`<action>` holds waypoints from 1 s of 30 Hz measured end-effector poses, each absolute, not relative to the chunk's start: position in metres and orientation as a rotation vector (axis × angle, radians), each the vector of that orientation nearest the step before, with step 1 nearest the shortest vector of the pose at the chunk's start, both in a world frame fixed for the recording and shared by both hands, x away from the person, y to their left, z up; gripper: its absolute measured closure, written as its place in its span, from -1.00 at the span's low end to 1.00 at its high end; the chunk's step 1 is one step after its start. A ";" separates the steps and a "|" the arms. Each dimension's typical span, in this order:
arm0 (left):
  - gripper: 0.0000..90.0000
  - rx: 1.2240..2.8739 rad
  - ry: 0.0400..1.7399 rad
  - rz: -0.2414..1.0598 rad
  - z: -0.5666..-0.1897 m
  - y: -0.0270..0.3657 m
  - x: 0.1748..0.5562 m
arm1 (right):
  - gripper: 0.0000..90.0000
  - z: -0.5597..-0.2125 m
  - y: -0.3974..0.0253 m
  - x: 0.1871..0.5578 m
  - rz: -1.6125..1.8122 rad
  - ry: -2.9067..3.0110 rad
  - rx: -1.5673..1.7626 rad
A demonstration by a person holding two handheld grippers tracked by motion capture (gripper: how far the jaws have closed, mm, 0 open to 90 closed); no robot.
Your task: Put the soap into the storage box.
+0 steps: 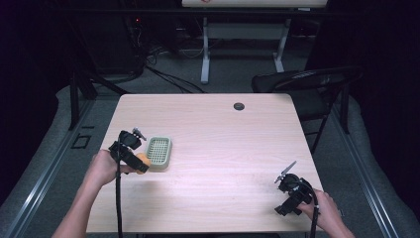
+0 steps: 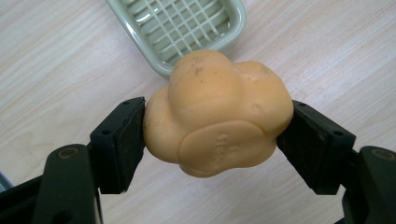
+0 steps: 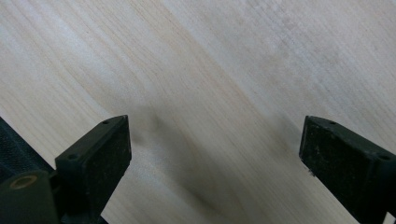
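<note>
Clamped between the two black fingers (image 2: 119, 144) of the left gripper (image 2: 215, 140) is an orange, lumpy soap bar (image 2: 217, 112), pressed on both its sides and held clear of the wood. Just beyond it in the left gripper view lies a pale green soap dish (image 2: 236, 18) with a slatted grid floor, its near corner hidden behind the soap. From the high view, the left gripper (image 1: 140, 159) sits near the left edge of the worktop (image 1: 223, 139), the soap bar (image 1: 143, 161) showing as an orange spot touching or just beside the near left corner of the soap dish (image 1: 159, 150); whether the two touch cannot be told.

Well apart, near the front right corner of the worktop, the right gripper (image 1: 286, 171) is held in the person's right hand (image 1: 322, 210). Its fingers (image 3: 100, 158) stand wide apart over bare wood (image 3: 210, 70), with nothing between them.

A small dark round grommet (image 1: 239, 106) sits near the far edge of the worktop, and a black chair (image 1: 307, 87) stands beyond the far right corner.
</note>
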State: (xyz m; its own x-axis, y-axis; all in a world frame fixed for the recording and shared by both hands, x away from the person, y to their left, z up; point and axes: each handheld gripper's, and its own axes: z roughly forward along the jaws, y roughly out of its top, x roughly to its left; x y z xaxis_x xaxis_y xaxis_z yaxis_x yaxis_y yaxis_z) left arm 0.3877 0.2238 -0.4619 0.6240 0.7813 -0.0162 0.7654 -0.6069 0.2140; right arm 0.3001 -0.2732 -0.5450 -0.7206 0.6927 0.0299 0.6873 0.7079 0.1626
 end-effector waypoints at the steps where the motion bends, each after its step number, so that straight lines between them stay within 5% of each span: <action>1: -0.41 2.641 1.279 0.121 -0.461 0.223 0.389 | -0.80 -0.545 -0.273 0.300 0.253 2.873 1.161; 30: -0.41 2.660 1.293 0.135 -0.455 0.217 0.429 | -0.80 -0.546 -0.274 0.300 0.267 2.877 1.172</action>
State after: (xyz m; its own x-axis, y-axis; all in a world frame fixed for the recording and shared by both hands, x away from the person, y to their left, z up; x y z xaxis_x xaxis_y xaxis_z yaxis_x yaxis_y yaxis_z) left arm 0.4286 0.2172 -0.4550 0.6174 0.7867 0.0026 0.7703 -0.6052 0.2007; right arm 0.3002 -0.2736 -0.5456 -0.7172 0.6955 0.0428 0.6915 0.7029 0.1666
